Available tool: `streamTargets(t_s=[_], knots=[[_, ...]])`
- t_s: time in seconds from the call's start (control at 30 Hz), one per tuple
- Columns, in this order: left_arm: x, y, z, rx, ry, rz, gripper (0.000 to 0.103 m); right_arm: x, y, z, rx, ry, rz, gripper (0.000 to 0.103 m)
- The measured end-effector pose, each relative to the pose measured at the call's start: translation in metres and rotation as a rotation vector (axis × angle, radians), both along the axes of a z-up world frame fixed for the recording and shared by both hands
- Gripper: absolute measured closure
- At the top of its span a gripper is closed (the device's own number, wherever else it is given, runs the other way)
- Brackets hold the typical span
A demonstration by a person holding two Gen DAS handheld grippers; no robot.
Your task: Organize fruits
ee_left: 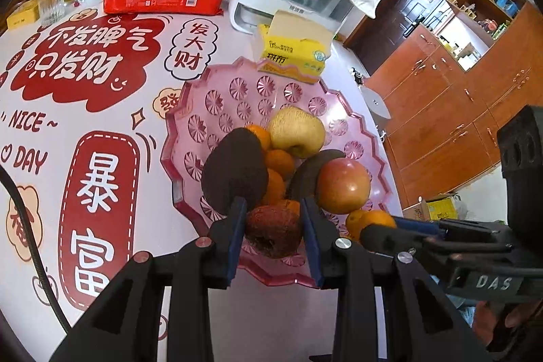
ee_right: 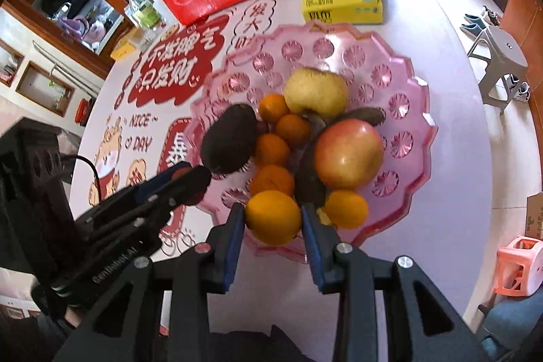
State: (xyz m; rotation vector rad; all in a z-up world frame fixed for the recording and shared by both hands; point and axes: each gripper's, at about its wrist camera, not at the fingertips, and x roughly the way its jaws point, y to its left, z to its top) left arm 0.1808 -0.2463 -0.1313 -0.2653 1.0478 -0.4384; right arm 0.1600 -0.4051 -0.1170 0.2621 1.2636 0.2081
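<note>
Left tool [ee_left: 273, 226], black with blue pads, clenched on a brown, rough-skinned round fruit [ee_left: 273, 234]; right tool [ee_right: 273, 219] clenched on a round orange tangerine [ee_right: 273, 216]. Both fruits are held above the near rim of the scalloped pink translucent plastic bowl [ee_right: 400, 111] on the red-and-white printed tabletop [ee_left: 112, 111]. Bowl contents: one red-yellow apple [ee_right: 348, 153], one yellow pear [ee_right: 315, 92], two dark avocados [ee_right: 230, 138], five loose tangerines [ee_right: 293, 129].
</note>
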Motion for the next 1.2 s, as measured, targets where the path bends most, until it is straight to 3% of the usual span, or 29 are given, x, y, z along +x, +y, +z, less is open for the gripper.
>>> streamTargets(t_s=[0.17, 0.33, 0.47, 0.6, 0.83, 1.2], knots=[[-0.001, -0.003, 0.003, -0.005, -0.014, 0.01, 0.068, 0.0, -0.005, -0.009, 0.014, 0.017, 0.002, 0.068], [0.0, 0.002, 0.009, -0.012, -0.029, 0.026, 0.056, 0.001, -0.012, -0.003, 0.039, -0.015, -0.023, 0.068], [-0.002, 0.011, 0.012, -0.007, -0.03, 0.039, 0.051, -0.002, -0.017, 0.002, 0.052, -0.041, -0.056, 0.06], [-0.01, 0.025, 0.011, 0.003, -0.025, 0.057, 0.041, -0.007, -0.016, 0.003, 0.062, -0.047, -0.084, 0.059], [-0.034, 0.059, 0.003, 0.014, 0.022, 0.092, 0.033, -0.025, -0.002, -0.006, 0.064, -0.04, -0.11, 0.055], [-0.075, 0.132, 0.001, 0.055, 0.07, 0.111, 0.022, -0.066, 0.05, -0.022, -0.017, -0.066, -0.107, 0.05]])
